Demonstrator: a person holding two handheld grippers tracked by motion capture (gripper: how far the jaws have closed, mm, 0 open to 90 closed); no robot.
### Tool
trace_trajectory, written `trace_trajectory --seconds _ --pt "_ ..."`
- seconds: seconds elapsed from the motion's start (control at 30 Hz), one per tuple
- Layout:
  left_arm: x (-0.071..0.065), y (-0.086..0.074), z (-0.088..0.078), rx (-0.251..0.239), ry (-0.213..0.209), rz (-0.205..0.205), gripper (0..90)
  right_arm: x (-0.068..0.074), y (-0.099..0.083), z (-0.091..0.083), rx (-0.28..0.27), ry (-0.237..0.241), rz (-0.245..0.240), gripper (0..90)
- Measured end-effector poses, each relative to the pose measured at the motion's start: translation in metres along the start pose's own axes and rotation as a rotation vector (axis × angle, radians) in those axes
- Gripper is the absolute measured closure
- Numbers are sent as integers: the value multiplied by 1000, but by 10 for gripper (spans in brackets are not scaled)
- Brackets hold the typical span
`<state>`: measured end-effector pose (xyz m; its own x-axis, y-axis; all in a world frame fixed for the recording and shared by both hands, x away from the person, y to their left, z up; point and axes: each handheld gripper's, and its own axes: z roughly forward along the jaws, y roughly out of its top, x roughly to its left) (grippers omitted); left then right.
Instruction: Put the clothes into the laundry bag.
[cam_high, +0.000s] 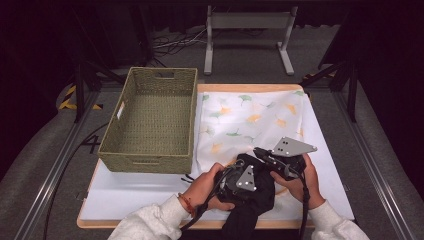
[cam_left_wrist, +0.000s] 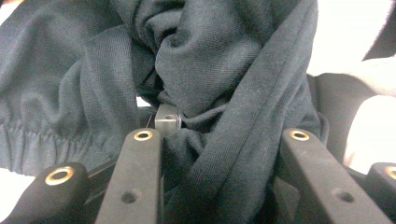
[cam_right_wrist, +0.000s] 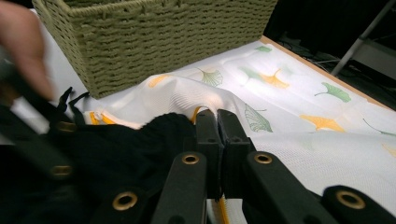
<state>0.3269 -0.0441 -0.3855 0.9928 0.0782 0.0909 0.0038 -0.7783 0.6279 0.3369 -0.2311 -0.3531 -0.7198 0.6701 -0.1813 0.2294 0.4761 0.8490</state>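
Dark garment (cam_left_wrist: 219, 84) between part-open left gripper (cam_left_wrist: 219, 140) jaws (bunched)

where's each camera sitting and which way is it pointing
High view: above the near table edge, looking forward and down on the basket, leaf-print cloth, both hands.
Left gripper view: on the left gripper, jaws apart around the dark garment.
Right gripper view: on the right gripper, jaws together, facing the basket.
All views share the garment.
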Motion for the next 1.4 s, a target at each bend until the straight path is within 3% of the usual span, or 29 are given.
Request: trace_trajectory --seconds 0.1,0.23,0.3,0.4,0.57,0.6,0.67,0.77,0.83,0.9,1.0,1.07,1.27,1.4 --pt "12 -4 7 15 3 -66 643 2 2 -2 -10 5 -6 891" --pt "20 -7 9 31 34 -97 631 7 4 -3 -17 28 -19 891" --pt "27 -11 10 37 39 -150 622 9 5 -4 -19 36 -25 891" --pt "32 -15 11 31 47 -182 600 12 5 -5 -18 44 -30 891" --pt "40 -23 8 32 124 -229 603 13 4 -7 -16 58 -30 891" --pt "40 -23 8 32 124 -229 603 14 3 -7 -13 65 -30 891" --pt "44 -26 6 11 156 -286 602 15 3 -6 -9 70 -36 891" --pt "49 -30 5 6 199 -316 600 17 2 -5 -1 77 -38 891" --pt "52 -32 5 5 228 -324 593 18 1 -4 5 80 -42 891" --pt "55 -34 5 3 214 -327 582 18 1 -3 8 81 -43 891" --pt "52 -34 6 6 217 -308 527 18 -1 -1 14 80 -43 891" --pt "48 -35 3 -9 228 -277 444 15 -2 -1 18 75 -38 891" --pt "37 -41 -21 -85 205 -238 289 13 -6 -1 31 66 -33 891" --pt "23 -51 -42 -146 187 -214 276 12 -8 -2 41 59 -39 890"
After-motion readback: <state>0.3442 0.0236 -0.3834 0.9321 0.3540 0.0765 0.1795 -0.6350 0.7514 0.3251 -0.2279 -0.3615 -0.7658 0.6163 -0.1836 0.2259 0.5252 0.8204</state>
